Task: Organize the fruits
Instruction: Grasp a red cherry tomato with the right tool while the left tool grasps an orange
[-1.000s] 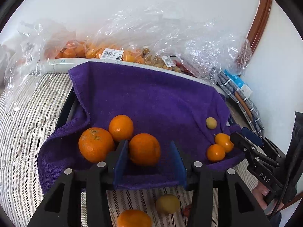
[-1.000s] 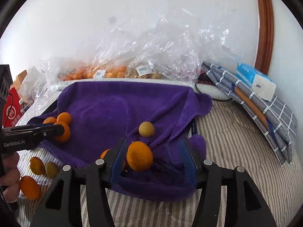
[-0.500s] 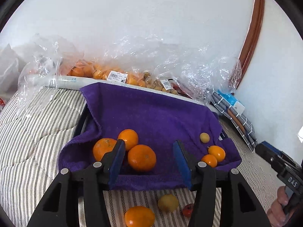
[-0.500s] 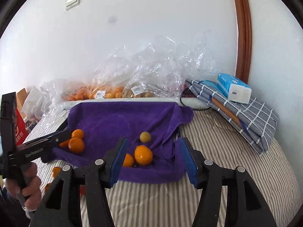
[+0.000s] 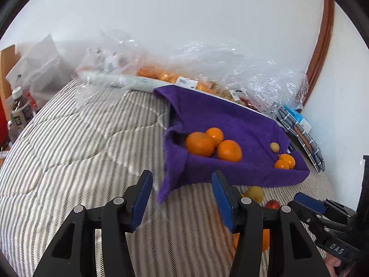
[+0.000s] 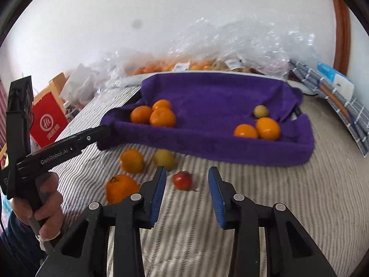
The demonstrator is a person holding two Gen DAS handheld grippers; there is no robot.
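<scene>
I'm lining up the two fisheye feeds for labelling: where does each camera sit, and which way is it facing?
Left wrist: sits on the left gripper, looking along its open fingers over the striped bedding at the left end of the purple towel; the right gripper shows at lower right.
Right wrist: sits on the right gripper, facing the small red fruit and the towel's front; the left gripper and the left hand holding it show at left.
Shared: the towel, the three oranges on its left end, the plastic bags.
</scene>
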